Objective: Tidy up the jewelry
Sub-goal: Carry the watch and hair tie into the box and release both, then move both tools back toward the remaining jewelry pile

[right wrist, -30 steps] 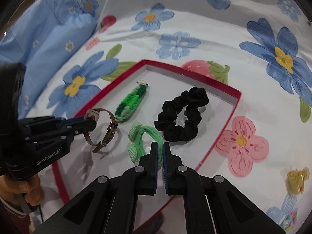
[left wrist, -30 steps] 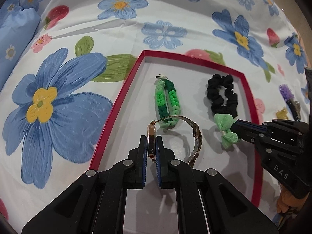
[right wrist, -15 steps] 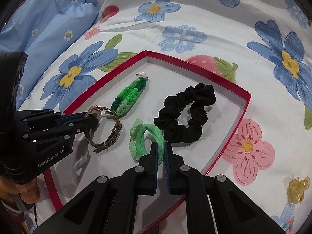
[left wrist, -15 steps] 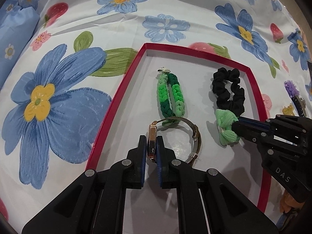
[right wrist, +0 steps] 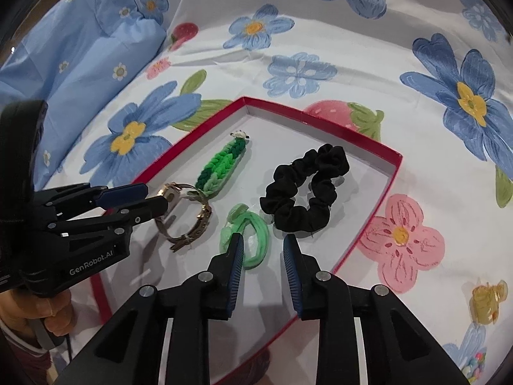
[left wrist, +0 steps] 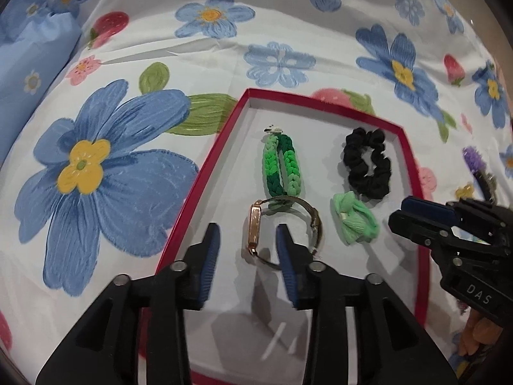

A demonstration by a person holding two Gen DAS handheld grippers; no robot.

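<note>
Lying in the red tray [left wrist: 205, 173] on the flowered bedsheet [left wrist: 105, 166] are a watch [left wrist: 282, 227], a green braided band [left wrist: 282, 166], a black scrunchie [left wrist: 367, 163] and a pale green hair tie [left wrist: 354, 218]. Left hand-held gripper [left wrist: 248, 242] gapes wide, fingers either side of the watch face, not pressing it. Right hand-held gripper [right wrist: 264, 252] stands wide too, its left finger over the hair tie.

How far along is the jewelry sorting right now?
Done: watch, braided bracelet, black scrunchie and green hair tie lie in the red tray. In hand: nothing; both grippers open. Left: yellow clip and purple piece outside.
</note>
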